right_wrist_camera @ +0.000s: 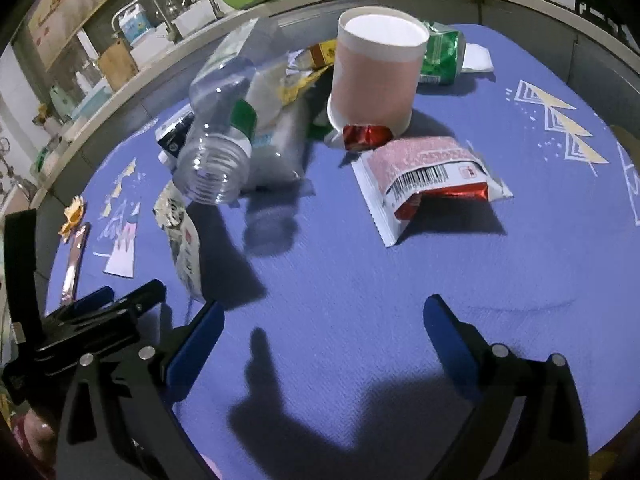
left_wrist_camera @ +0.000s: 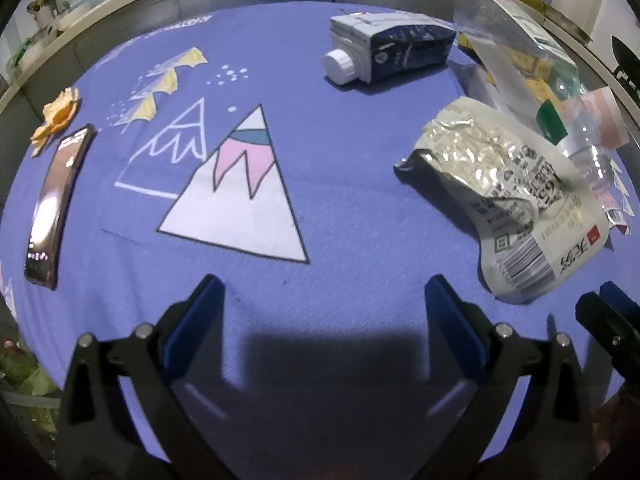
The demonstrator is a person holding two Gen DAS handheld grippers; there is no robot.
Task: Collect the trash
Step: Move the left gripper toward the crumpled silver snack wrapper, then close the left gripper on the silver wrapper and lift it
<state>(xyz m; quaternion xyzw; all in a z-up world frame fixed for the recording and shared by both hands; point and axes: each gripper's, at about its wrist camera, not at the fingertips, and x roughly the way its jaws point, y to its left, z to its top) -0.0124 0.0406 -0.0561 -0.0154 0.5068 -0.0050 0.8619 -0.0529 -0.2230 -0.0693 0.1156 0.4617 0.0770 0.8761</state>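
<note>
Trash pile [right_wrist_camera: 280, 120] ahead of right gripper [right_wrist_camera: 324, 332], bare cloth [right_wrist_camera: 360, 280] between | left gripper [left_wrist_camera: 324, 312], right gripper: both spread, empty

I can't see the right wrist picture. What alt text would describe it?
An open claw hovers empty over a blue tablecloth strewn with trash: a clear plastic bottle on its side, an upside-down pink paper cup, and a pink-and-red snack wrapper. The other claw shows at the left edge.
</note>
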